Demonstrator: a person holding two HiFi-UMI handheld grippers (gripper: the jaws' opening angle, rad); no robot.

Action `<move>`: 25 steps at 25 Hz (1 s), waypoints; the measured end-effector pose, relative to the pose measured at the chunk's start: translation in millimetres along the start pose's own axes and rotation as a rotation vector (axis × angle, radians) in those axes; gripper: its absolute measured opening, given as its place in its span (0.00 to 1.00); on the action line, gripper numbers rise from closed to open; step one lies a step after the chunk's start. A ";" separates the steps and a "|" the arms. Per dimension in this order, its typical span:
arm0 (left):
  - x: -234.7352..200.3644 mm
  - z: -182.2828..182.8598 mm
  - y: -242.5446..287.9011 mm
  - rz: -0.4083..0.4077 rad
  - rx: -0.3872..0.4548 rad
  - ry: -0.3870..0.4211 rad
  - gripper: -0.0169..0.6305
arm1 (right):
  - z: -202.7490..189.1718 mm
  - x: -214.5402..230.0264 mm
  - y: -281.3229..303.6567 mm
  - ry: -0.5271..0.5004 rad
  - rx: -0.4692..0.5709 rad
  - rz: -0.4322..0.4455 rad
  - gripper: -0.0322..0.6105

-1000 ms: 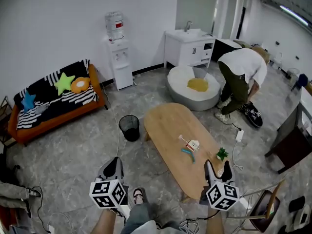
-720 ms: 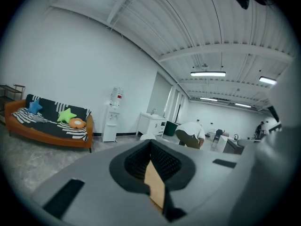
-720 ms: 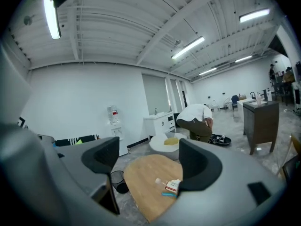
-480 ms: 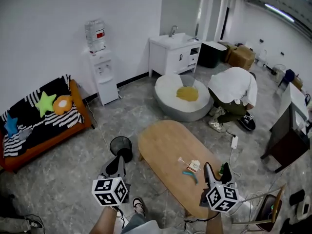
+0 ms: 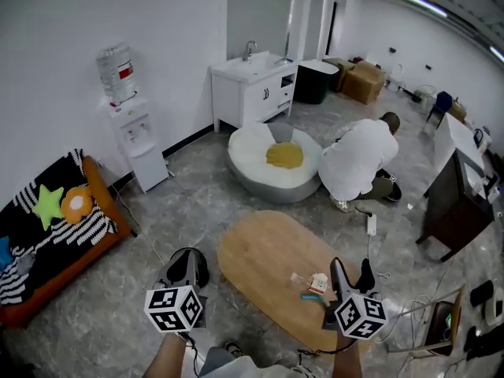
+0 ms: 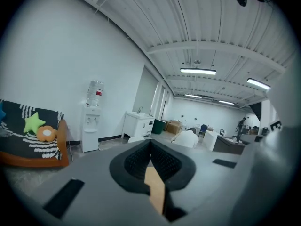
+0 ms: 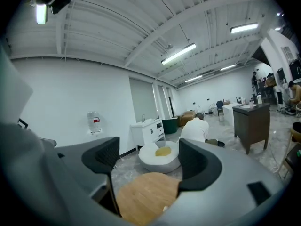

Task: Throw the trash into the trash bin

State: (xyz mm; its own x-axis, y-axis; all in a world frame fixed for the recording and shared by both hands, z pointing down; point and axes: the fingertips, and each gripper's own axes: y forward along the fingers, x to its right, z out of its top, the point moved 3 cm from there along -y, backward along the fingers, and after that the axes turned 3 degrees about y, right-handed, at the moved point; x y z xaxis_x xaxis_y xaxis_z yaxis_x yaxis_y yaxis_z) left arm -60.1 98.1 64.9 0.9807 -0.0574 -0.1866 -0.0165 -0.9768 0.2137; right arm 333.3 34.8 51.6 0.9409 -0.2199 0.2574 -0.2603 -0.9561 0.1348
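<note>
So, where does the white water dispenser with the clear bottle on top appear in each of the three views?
Head view: the white water dispenser stands upper left, against the wall.
Left gripper view: left of centre, right of the orange sofa.
Right gripper view: only its bottle shows, above the jaw at the picture's left.
Shared landmark: the white sink cabinet, right of the dispenser everywhere.

White-and-red trash and a teal scrap lie on the wooden table's near end.

One wooden table, one sofa, one water dispenser, one beanbag.
</note>
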 end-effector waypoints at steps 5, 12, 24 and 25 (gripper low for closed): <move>2.6 -5.8 38.9 -0.027 -0.027 -0.021 0.01 | -7.4 12.8 17.1 -0.004 -0.026 -0.041 0.67; 32.2 -15.0 77.9 -0.071 -0.080 -0.008 0.01 | -2.0 44.7 38.5 0.016 -0.042 -0.069 0.66; 140.0 -46.6 151.3 -0.262 -0.168 0.034 0.01 | -8.2 131.0 15.6 0.043 -0.074 -0.222 0.66; 151.1 -51.3 156.6 -0.282 -0.179 0.037 0.01 | -9.9 140.0 9.8 0.046 -0.077 -0.244 0.66</move>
State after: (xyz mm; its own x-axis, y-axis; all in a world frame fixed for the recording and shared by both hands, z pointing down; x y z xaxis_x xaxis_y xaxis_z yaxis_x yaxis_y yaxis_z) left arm 95.5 -52.9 119.3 0.9481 0.2211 -0.2285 0.2882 -0.9011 0.3240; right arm 460.4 -3.5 98.4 0.9675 0.0263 0.2513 -0.0441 -0.9617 0.2706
